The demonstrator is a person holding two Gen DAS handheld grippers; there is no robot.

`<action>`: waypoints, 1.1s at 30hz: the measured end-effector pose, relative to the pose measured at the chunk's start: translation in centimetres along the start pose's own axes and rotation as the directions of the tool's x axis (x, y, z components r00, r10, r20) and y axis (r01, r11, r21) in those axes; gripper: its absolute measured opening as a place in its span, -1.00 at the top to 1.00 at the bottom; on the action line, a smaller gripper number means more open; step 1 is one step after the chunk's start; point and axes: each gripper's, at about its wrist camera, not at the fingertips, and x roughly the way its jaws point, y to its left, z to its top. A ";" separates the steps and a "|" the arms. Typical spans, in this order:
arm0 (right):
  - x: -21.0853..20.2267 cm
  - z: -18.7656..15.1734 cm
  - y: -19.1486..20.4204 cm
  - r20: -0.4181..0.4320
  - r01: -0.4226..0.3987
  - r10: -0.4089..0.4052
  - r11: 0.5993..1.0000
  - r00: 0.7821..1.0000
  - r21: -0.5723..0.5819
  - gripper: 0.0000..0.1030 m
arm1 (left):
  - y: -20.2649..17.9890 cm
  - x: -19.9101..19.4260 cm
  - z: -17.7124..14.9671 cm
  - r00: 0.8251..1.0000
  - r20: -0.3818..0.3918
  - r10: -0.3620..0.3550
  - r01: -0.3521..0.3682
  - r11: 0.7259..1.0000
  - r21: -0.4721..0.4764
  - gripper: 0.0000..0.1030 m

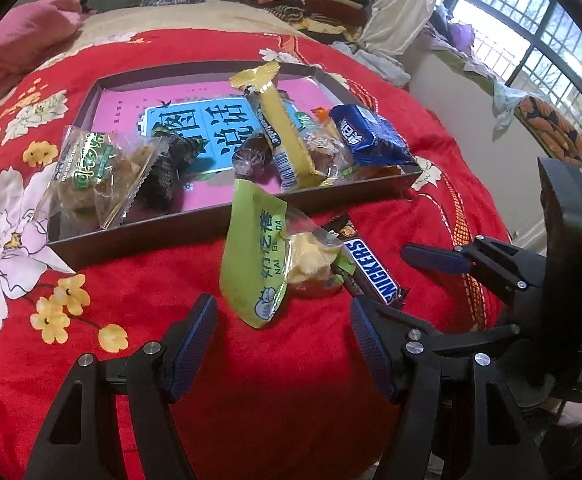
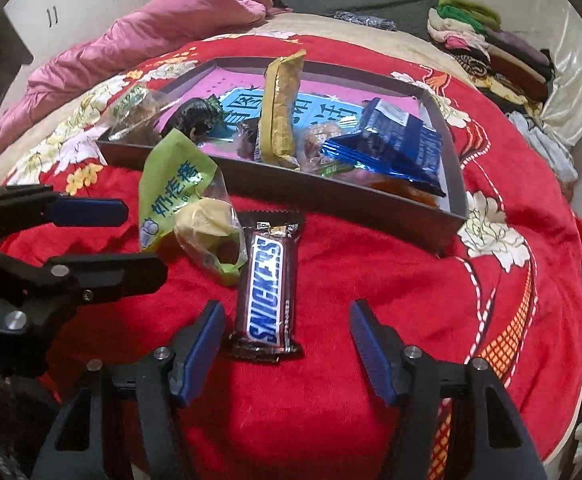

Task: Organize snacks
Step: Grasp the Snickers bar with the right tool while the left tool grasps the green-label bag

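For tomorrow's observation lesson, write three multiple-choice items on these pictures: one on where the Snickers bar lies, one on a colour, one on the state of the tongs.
1. Where does the Snickers bar lie?
A. inside the tray
B. on the red blanket, outside the tray
C. on the pink quilt

2. What colour is the milk-candy packet beside the bar?
A. light green
B. orange
C. black

3. How do the right tongs stand?
A. shut on the bar
B. shut and empty
C. open, with the bar's near end between the fingers

Answers:
1 B: the bar rests on the red blanket, in front of the tray wall.
2 A: its printed wrapper is light green.
3 C: both blue pads stand apart, neither pressing the wrapper.
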 end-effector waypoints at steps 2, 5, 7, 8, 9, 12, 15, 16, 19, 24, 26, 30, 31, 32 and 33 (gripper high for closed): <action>0.2 0.1 -0.1 0.005 0.009 -0.009 1.000 1.000 -0.003 -0.13 | 0.1 0.2 0.1 1.000 -0.002 -0.002 0.002 1.000 -0.007 -0.37; 0.4 0.3 -0.4 0.016 0.016 -0.016 1.000 1.000 0.001 -0.02 | 0.2 0.6 0.2 1.000 -0.007 -0.002 0.002 1.000 -0.015 -0.37; 0.5 0.5 -0.7 0.025 0.015 -0.015 1.000 1.000 0.007 0.02 | 0.2 0.9 0.3 1.000 -0.012 -0.007 0.007 1.000 -0.021 -0.37; 0.6 0.6 -0.8 0.026 0.011 -0.012 1.000 1.000 0.009 0.02 | 0.2 1.0 0.4 1.000 -0.014 -0.010 0.009 1.000 -0.021 -0.37; 0.7 0.6 -0.9 0.027 0.010 -0.010 1.000 1.000 0.009 0.02 | 0.1 1.2 0.5 1.000 -0.016 -0.011 0.010 1.000 -0.021 -0.37; 1.2 0.9 -1.0 0.031 0.011 -0.011 1.000 0.999 0.003 0.02 | -0.2 1.7 0.7 1.000 -0.021 -0.012 0.012 1.000 -0.017 -0.37; 1.6 1.2 -1.4 0.040 0.013 -0.013 1.000 0.999 0.001 0.07 | -0.4 2.1 0.9 1.000 -0.026 -0.006 0.005 1.000 -0.017 -0.37; 1.7 1.3 -1.6 0.041 0.011 -0.011 1.000 0.999 0.003 0.10 | -0.4 2.3 1.0 1.000 -0.026 -0.005 0.005 1.000 -0.020 -0.37; 1.7 1.5 -2.4 0.042 0.007 -0.008 0.999 0.999 0.033 0.39 | -0.4 2.6 1.3 1.000 -0.026 -0.007 0.006 1.000 -0.030 -0.37; 1.6 1.5 -4.2 0.041 -0.039 0.035 0.993 0.999 0.113 0.43 | -1.0 3.5 1.8 0.999 -0.031 0.018 -0.019 1.000 -0.015 -0.37; 1.4 1.5 -4.6 0.045 -0.057 0.052 0.989 0.998 0.136 0.43 | -1.3 3.9 1.9 0.999 -0.032 0.036 -0.036 0.999 0.005 -0.37; 1.1 1.3 -5.1 0.054 -0.087 0.079 0.982 0.995 0.170 0.43 | -1.7 4.5 2.1 0.999 -0.029 0.046 -0.045 0.999 0.028 -0.37; 1.1 1.3 -5.3 0.055 -0.094 0.085 0.980 0.995 0.177 0.43 | -1.7 4.6 2.2 0.998 -0.029 0.049 -0.048 0.998 0.032 -0.37; 1.0 1.3 -5.3 0.056 -0.098 0.090 0.978 0.994 0.182 0.43 | -1.7 4.7 2.2 0.998 -0.026 0.049 -0.049 0.998 0.033 -0.37; 1.0 1.3 -5.3 0.057 -0.102 0.093 0.977 0.994 0.186 0.43 | -1.7 4.8 2.3 0.998 -0.025 0.051 -0.050 0.998 0.037 -0.36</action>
